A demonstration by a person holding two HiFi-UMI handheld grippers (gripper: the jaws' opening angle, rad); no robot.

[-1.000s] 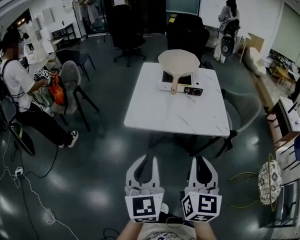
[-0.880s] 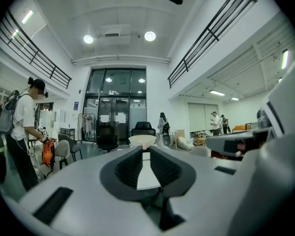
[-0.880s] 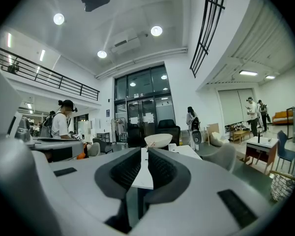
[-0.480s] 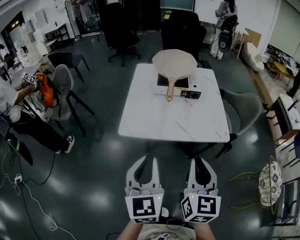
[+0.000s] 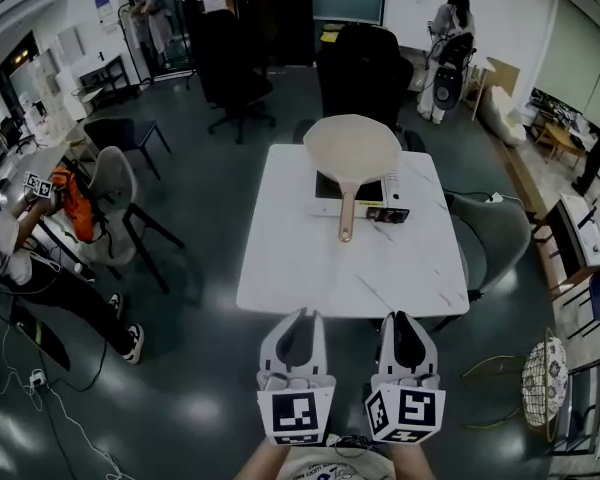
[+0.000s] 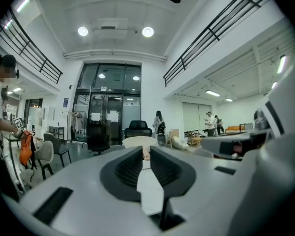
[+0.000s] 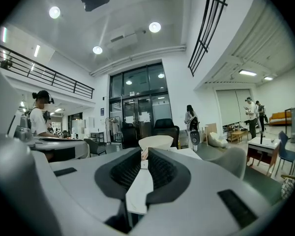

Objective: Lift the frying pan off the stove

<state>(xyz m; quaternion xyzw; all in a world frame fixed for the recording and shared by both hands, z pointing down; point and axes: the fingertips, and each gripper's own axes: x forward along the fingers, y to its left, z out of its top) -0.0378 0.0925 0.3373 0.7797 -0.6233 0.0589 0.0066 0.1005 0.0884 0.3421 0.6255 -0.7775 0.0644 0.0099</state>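
Head view — frying pan [image 5: 352,148] on stove [image 5: 327,186], white table [image 5: 310,263].
Left gripper [image 5: 295,316], right gripper [image 5: 405,318] — the 2 near table edge, jaws pressed together.

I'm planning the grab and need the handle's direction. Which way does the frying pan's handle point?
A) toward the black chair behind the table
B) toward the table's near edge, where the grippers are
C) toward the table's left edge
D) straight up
B: in the head view the frying pan sits on the stove, and its handle runs toward the near edge of the table.
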